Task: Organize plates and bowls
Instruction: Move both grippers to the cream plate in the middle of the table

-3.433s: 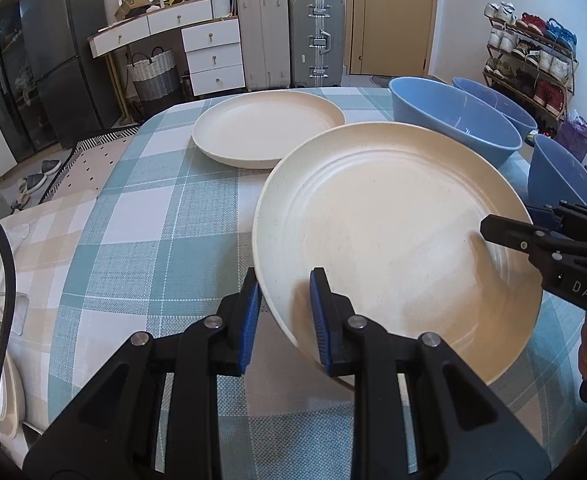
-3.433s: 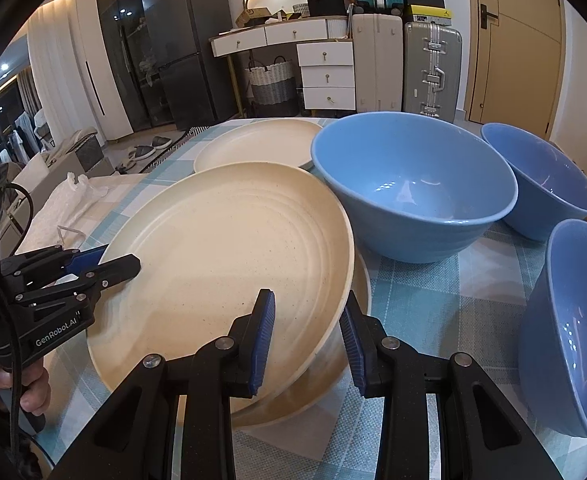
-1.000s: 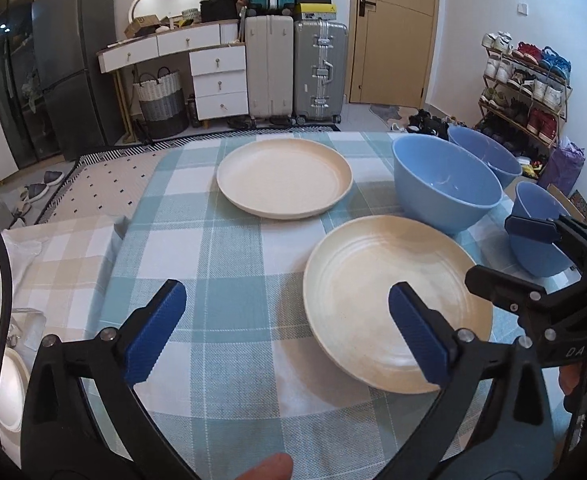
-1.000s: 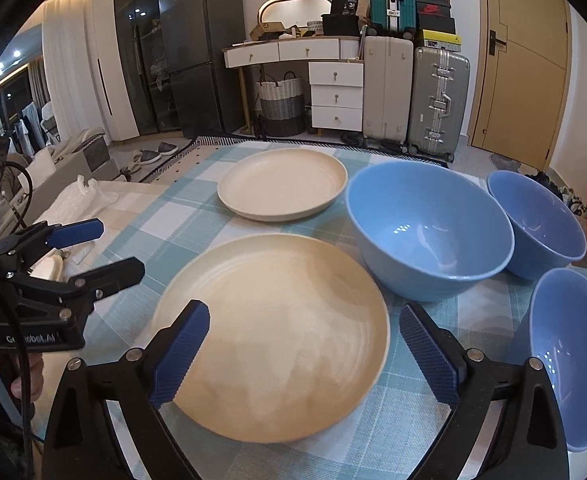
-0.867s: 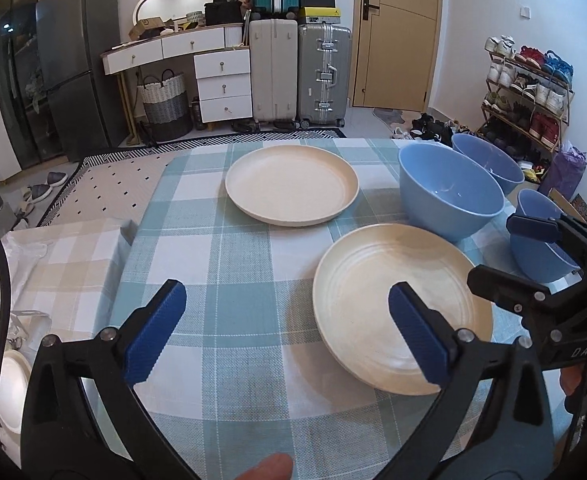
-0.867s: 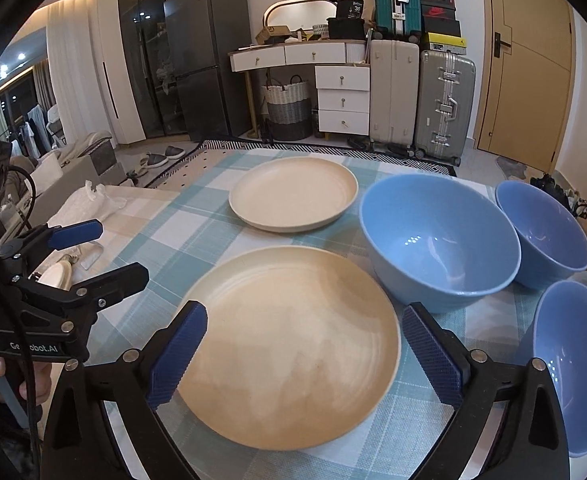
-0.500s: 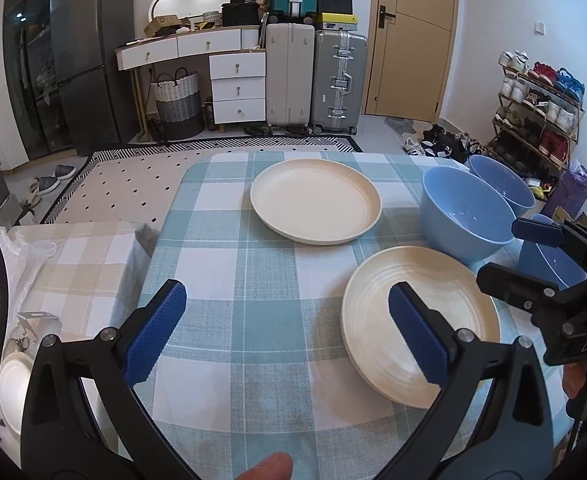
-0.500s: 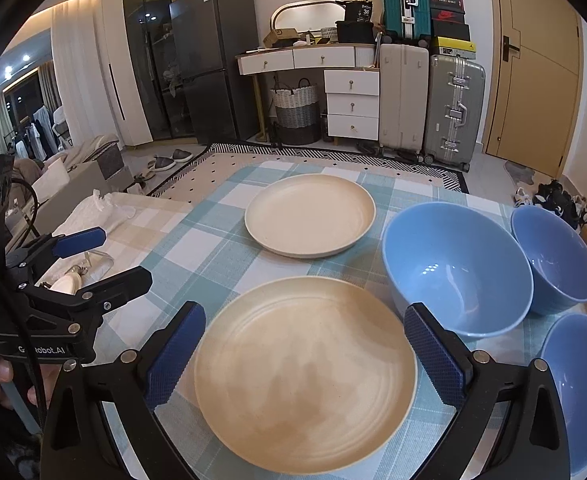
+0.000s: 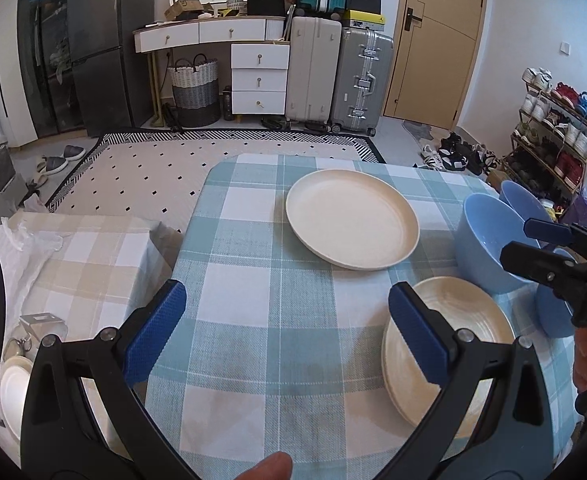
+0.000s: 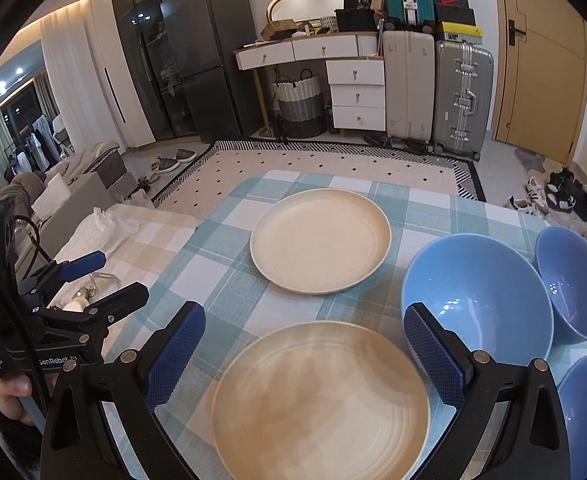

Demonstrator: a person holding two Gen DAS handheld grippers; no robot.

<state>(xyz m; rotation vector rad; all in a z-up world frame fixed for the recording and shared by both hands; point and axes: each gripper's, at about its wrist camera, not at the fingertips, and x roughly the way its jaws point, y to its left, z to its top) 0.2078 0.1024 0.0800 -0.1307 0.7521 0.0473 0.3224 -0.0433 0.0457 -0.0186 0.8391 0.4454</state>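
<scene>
both grippers, left gripper (image 9: 287, 326) and right gripper (image 10: 305, 354), gape wide and empty above the table (image 9: 253, 264): near plates (image 10: 321, 404) look stacked, far plate (image 10: 320, 240) and three blue bowls (image 10: 477, 292) still separate, unstacked.

Home living room, fridge (image 9: 97, 40), suitcases (image 9: 359, 80), shoe rack (image 9: 553, 128), dresser (image 9: 253, 64)
</scene>
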